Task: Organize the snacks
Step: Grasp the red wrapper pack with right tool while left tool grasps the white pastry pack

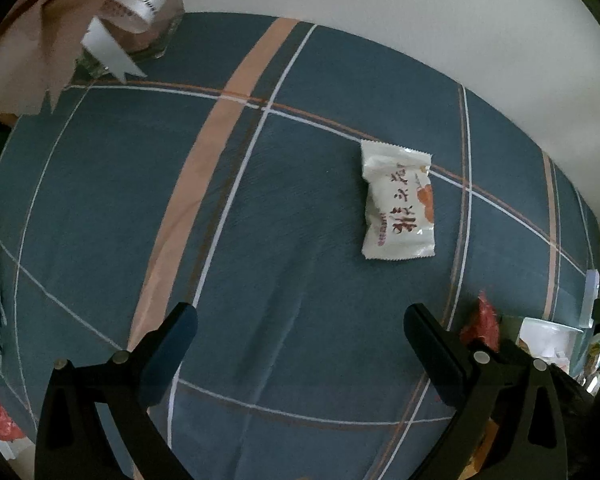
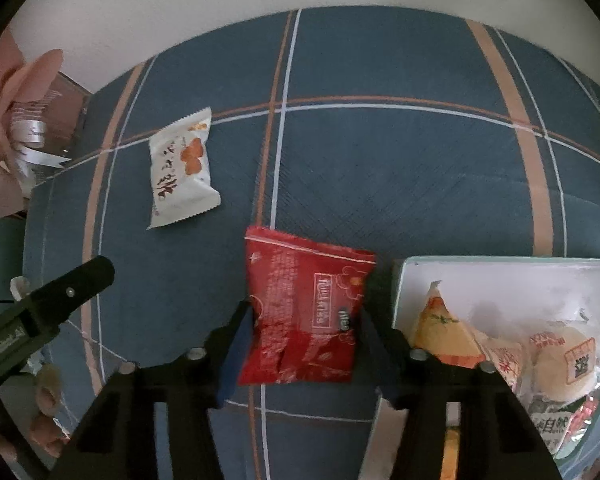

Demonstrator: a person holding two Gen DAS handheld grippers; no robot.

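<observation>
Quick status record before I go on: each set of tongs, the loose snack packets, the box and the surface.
left tongs: open, empty, above the cloth
right tongs: shut on red foil snack packet
white snack packet with orange print: lying loose on the cloth, ahead of the left tongs
pale green box: right of the red packet, holds several wrapped snacks
surface: blue plaid tablecloth

Both views are dim and soft, with even light, faint shadows, strong fisheye bending, dark corners and slight edge blur.
</observation>
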